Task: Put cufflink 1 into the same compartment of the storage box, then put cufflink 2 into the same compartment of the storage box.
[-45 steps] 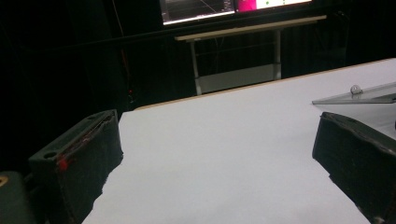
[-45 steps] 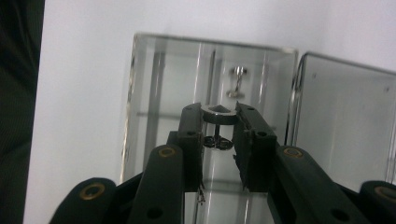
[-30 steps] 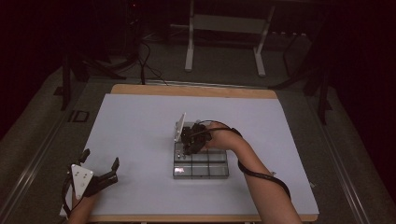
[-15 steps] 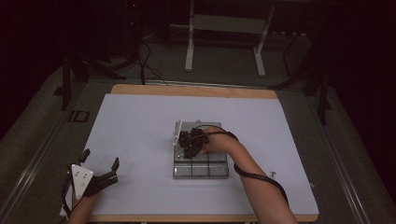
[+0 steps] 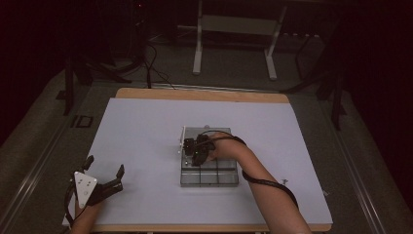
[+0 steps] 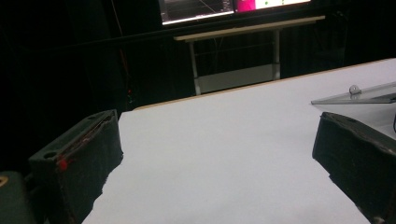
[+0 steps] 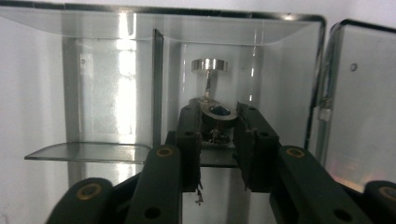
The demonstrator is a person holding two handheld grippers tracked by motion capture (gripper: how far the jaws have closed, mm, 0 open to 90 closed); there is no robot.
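Observation:
A clear compartment box (image 5: 216,178) lies in the middle of the white table, its lid (image 7: 362,93) swung open beside it. My right gripper (image 5: 191,148) reaches down into the box's far left compartment (image 7: 112,93). It is shut on a small silver cufflink (image 7: 217,114) with a blue face, whose post and disc point away from the jaws. The jaws have just been opening a touch, with the cufflink still between the pads. My left gripper (image 5: 104,165) rests open near the table's front left corner, nothing between its jaws (image 6: 215,154).
The lid's knob (image 6: 353,88) shows at the right of the left gripper view. Beyond the table's wooden far edge (image 5: 199,92) stand a metal desk frame (image 5: 234,44) and cables on a dark floor. A small piece (image 5: 284,181) lies by the right forearm.
My right hand has sunk lower into the box's far left corner with the cufflink. The lid no longer stands upright. The left gripper has stayed put.

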